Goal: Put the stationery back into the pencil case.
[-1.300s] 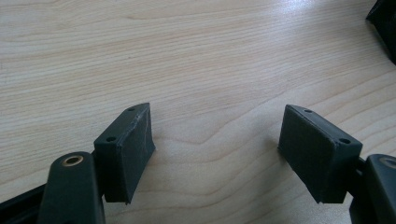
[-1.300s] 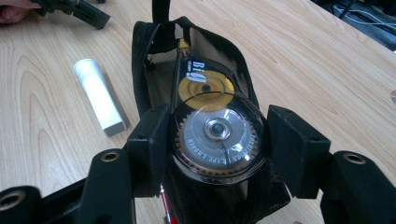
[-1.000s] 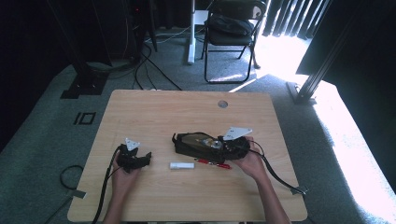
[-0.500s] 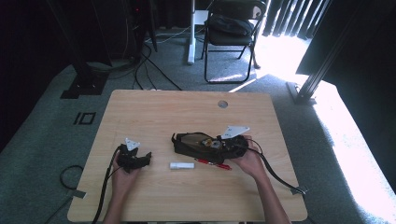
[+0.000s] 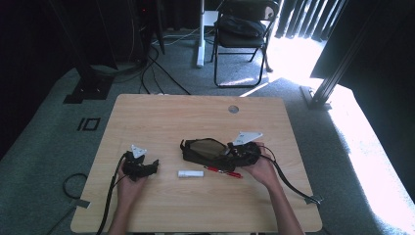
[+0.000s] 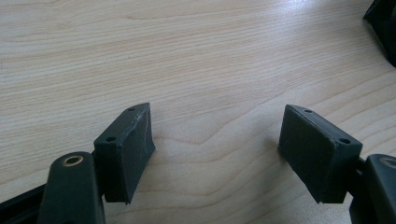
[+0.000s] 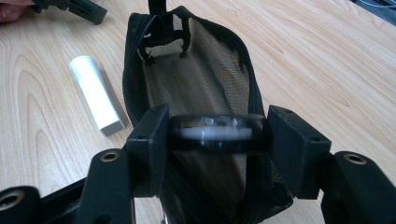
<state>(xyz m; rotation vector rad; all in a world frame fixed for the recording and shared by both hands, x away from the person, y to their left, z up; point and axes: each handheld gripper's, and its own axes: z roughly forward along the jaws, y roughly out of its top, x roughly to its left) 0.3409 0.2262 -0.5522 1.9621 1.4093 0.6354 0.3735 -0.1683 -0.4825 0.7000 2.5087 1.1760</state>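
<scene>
A black mesh pouch [image 5: 201,148] lies unzipped at the table's middle, its mouth wide in the right gripper view [image 7: 196,70]. My right gripper [image 5: 231,152] [image 7: 217,122] is shut on a round black disc with a white core [image 7: 217,135], held just over the pouch's near end. A white tube [image 5: 190,174] [image 7: 97,95] and a red pen [image 5: 222,171] lie on the table in front of the pouch. My left gripper [image 5: 150,167] [image 6: 215,140] rests on the wood at the left, open, with only bare tabletop between its jaws.
The wooden table [image 5: 195,117] has a round cable hole [image 5: 233,108] near its far edge. Cables trail from both grippers off the near edge. A black chair [image 5: 242,29] stands on the carpet behind the table.
</scene>
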